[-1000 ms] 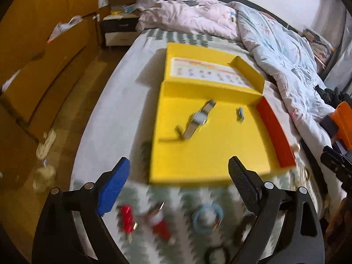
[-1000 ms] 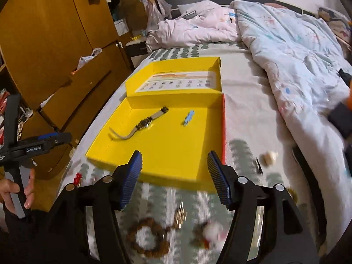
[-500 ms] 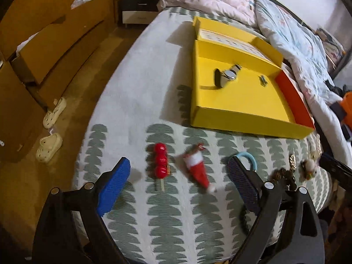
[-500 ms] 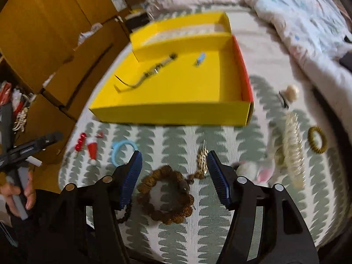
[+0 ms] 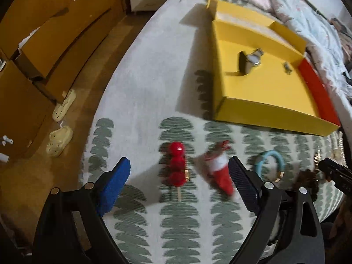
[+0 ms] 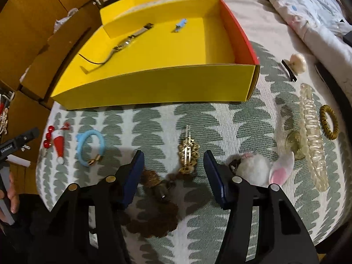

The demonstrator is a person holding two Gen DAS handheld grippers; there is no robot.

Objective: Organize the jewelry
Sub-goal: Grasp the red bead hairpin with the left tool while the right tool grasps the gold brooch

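My left gripper [image 5: 179, 184] hangs open over the patterned bedspread, and a red ball hair clip [image 5: 177, 165] lies between its fingers, untouched. A Santa-hat clip [image 5: 220, 171] lies by its right finger, with a blue ring [image 5: 270, 160] beyond. My right gripper [image 6: 173, 171] is open with its jaws closing. A gold hair clip [image 6: 188, 151] lies between them, and the pads are clear of it. A brown bead bracelet [image 6: 154, 215] sits under the gripper. The yellow box [image 6: 154, 83] holds a watch [image 6: 127, 41] and a small blue piece [image 6: 180, 24].
To the right lie a fluffy white bunny clip [image 6: 259, 167], a clear hair claw [image 6: 312, 136], a gold coil hair tie [image 6: 329, 121] and a cream flower clip [image 6: 297, 62]. A quilt covers the far bed. Wooden drawers [image 5: 55, 44] and slippers [image 5: 59, 143] are on the left.
Both grippers have sunk toward the bedspread and tipped down, so the box has slid up in view. The right jaws have narrowed around the gold clip.
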